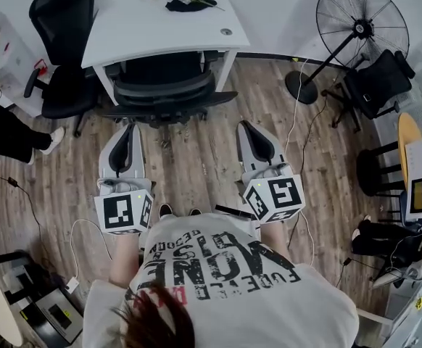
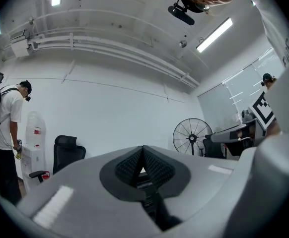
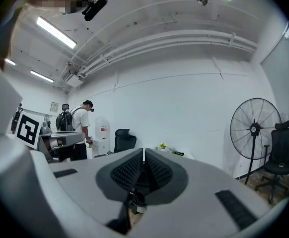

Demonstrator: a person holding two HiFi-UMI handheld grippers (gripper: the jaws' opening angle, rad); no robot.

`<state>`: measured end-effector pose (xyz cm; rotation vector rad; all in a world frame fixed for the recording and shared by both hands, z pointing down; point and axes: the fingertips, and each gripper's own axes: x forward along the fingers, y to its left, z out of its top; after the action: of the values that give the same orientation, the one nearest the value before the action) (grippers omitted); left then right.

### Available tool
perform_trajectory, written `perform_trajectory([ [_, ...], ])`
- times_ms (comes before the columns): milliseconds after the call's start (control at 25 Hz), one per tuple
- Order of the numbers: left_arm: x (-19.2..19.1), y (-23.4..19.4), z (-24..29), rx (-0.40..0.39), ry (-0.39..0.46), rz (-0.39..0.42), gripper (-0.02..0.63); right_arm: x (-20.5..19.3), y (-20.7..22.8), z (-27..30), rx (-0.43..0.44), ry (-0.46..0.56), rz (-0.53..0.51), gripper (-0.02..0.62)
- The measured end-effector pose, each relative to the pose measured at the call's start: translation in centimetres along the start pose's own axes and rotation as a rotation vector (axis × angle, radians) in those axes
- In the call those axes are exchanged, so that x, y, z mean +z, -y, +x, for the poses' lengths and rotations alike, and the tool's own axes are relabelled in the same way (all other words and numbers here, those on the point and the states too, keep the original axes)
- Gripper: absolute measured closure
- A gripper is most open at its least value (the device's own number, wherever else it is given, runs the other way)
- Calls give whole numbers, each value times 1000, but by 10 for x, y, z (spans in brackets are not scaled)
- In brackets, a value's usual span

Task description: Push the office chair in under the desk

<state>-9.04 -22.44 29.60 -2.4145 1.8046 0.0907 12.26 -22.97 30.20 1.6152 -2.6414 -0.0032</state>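
**Chair at the desk, both claws closed and clear of it**

The room has a wood-plank floor and white walls, with a white desk (image 1: 153, 31) against the far wall. A dark cloth (image 1: 185, 4) and some small green-yellow bits lie at the desk's back edge. A second black chair (image 1: 62, 56) stands just left of the desk, near a bystander (image 1: 4, 133) at the picture's edge. To the right are a standing fan (image 1: 362, 22) and a third chair (image 1: 379, 82), with thin cables (image 1: 298, 122) trailing over the floor. Bare planks lie between the person and the desk.

The office chair (image 1: 169, 87) sits at the desk's near edge, its seat tucked below the top and its backrest facing the person.

The left gripper (image 1: 129, 130) and right gripper (image 1: 247, 127) are held side by side before the chest. Both point toward the chair and touch nothing. Each gripper's jaws are pressed together with nothing between them.
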Motion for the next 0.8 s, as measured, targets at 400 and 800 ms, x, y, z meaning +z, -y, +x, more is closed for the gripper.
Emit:
perform_trajectory([
  [400,-4,26,-25,60,7,35,595,-15,6,-26,69,22,34,571],
  [800,-17,18,-37,53,-27,30,595,-24,-11,-18,68,-8,35,571],
])
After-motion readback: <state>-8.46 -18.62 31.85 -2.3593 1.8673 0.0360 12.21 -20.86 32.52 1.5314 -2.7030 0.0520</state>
